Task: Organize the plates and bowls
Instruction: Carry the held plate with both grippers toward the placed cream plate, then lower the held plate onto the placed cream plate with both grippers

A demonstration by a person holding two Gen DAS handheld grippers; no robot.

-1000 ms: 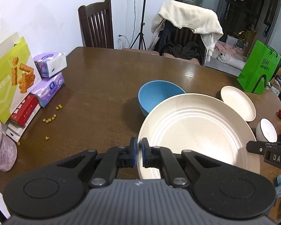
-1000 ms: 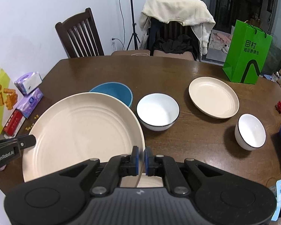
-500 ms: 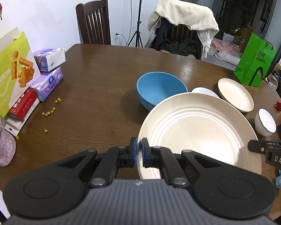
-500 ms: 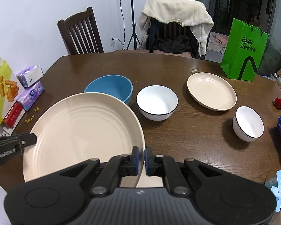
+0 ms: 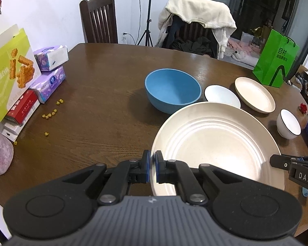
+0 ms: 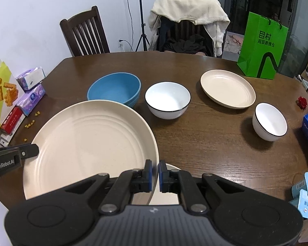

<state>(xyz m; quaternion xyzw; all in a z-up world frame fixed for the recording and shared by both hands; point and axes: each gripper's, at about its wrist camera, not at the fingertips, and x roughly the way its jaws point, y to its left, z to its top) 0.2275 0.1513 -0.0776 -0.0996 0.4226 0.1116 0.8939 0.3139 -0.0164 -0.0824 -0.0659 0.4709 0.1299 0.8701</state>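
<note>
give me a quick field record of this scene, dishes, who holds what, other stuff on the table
held item: large cream plate, gripped at opposite rims
left gripper: shut on the plate's left rim
right gripper: shut on the plate's right rim
under the plate: another pale dish edge shows below it; cannot tell which kind
bowls on table: blue bowl, large white bowl, small white bowl
other plate: small cream plate
surface: brown wooden table
clutter: tissue packs, green bag

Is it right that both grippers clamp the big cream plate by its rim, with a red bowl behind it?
Not quite: the bowl is blue, as the right wrist view shows. Left gripper and right gripper do clamp the big cream plate by its rim.
</note>
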